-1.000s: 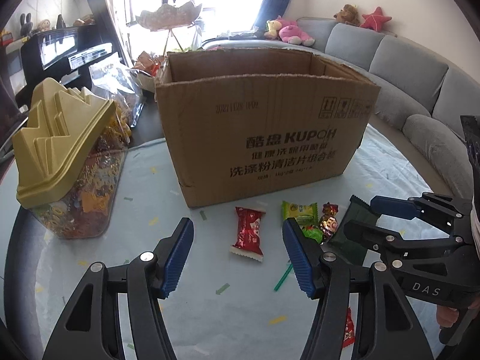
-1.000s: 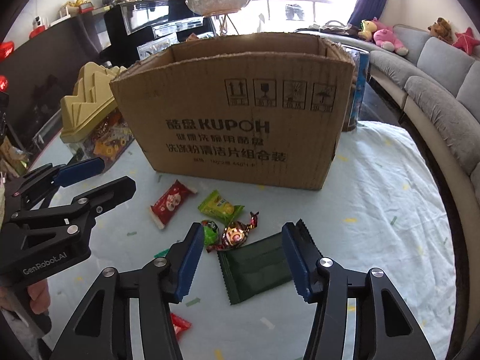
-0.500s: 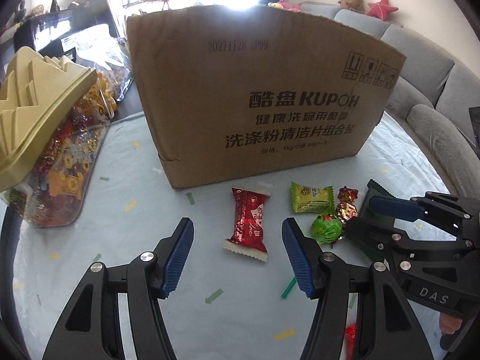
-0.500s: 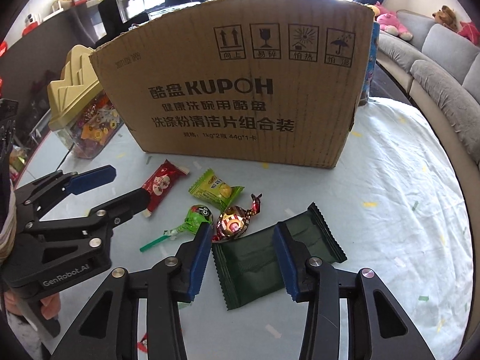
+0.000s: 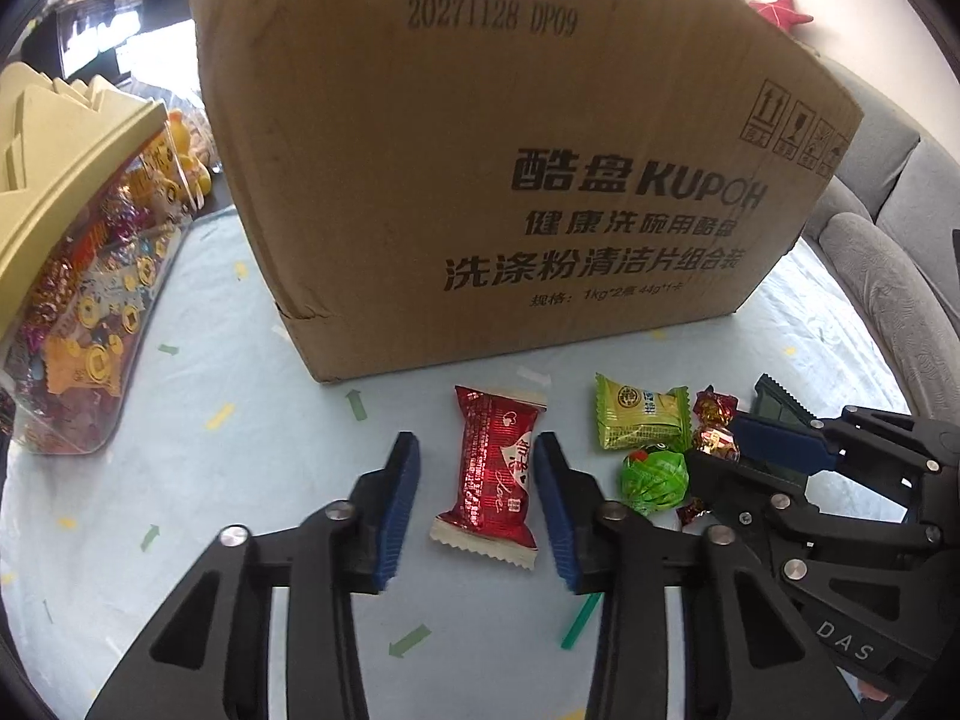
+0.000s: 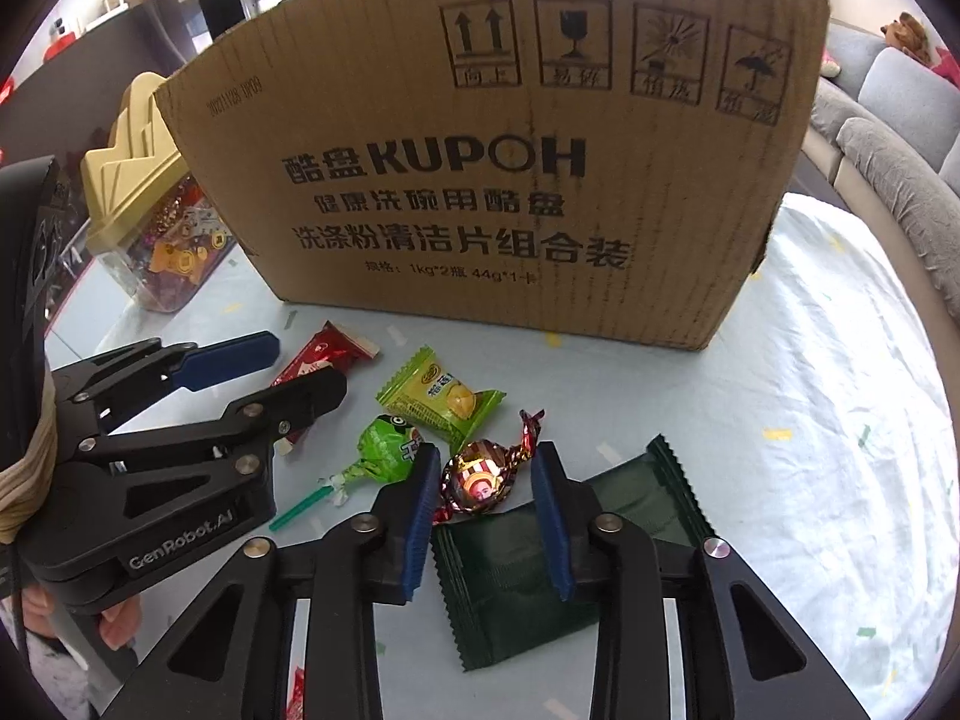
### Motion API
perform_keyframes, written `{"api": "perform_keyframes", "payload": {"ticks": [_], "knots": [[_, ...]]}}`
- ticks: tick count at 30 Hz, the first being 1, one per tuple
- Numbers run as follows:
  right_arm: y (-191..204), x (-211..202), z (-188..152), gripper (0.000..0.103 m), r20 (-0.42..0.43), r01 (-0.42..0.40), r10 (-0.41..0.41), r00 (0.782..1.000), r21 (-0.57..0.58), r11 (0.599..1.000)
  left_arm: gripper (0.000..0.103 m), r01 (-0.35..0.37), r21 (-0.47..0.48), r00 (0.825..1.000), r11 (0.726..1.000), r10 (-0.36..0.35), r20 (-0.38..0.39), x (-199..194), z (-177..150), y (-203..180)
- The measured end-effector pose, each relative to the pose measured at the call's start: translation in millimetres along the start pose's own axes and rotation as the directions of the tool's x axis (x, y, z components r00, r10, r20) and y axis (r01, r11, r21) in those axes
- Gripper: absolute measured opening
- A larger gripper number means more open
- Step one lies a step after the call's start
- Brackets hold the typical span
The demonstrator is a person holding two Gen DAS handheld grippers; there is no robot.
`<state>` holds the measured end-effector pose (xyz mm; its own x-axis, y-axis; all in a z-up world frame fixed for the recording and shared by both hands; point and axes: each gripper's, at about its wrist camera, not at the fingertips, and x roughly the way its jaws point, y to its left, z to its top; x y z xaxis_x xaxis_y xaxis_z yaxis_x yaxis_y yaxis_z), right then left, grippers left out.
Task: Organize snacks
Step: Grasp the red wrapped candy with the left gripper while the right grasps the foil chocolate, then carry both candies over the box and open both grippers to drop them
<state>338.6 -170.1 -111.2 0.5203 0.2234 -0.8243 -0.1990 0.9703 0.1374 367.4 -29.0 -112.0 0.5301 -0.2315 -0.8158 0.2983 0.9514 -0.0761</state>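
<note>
A big cardboard box (image 5: 510,168) stands on the table, also in the right wrist view (image 6: 516,168). In front of it lie a red candy packet (image 5: 495,468), a yellow-green packet (image 5: 639,420), a green lollipop (image 5: 654,474), a foil-wrapped chocolate (image 6: 480,477) and a dark green packet (image 6: 540,564). My left gripper (image 5: 477,480) is open with its fingers on either side of the red packet. My right gripper (image 6: 483,501) is open, its fingers straddling the foil chocolate and the dark green packet's upper edge.
A clear candy jar (image 5: 78,312) with a yellow tiered lid stands left of the box. A grey sofa (image 5: 888,240) curves behind the table on the right. A pale cloth (image 6: 810,420) covers the table. A small red wrapper (image 6: 294,696) lies near the front edge.
Both grippers have moved forward and down toward the snacks. Their jaws have narrowed: the left around the red packet, the right around the foil chocolate.
</note>
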Motion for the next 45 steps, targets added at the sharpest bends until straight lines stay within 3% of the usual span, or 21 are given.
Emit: {"api": "perform_keyframes", "payload": {"ticks": [3,12,22,30,45], "knots": [[-0.4,-0.6,-0.5,0.029,0.005,-0.002,0.002,1.000,0.003,1.000,0.023,-0.001,0.004,1.000,1.000,0.001,-0.002,1.7,2.0,-0.1],[1.6,-13.5,-0.7,0.028,0.041,0.005,-0.006,0.999,0.013,1.000,0.022,0.009,-0.018,1.000,1.000,-0.009,0.019,-15.5,-1.5,-2.1],[3.6,-60.5,-4.9,0.028,0.129,-0.008,0.008,0.992,0.002,1.000,0.022,0.016,-0.046,0.992,0.999,-0.010,0.128,-71.6,-2.9,6.0],[4.8,-104.1,-0.9,0.028,0.232,-0.025,0.029,0.972,-0.017,1.000,0.022,0.017,-0.039,0.968,0.999,-0.006,0.249,-123.6,2.3,-8.9],[15.1,-163.7,54.8,0.028,0.403,-0.009,0.030,0.915,-0.055,0.998,0.022,-0.016,-0.009,0.922,1.000,0.018,0.387,-177.4,49.9,-15.4]]}}
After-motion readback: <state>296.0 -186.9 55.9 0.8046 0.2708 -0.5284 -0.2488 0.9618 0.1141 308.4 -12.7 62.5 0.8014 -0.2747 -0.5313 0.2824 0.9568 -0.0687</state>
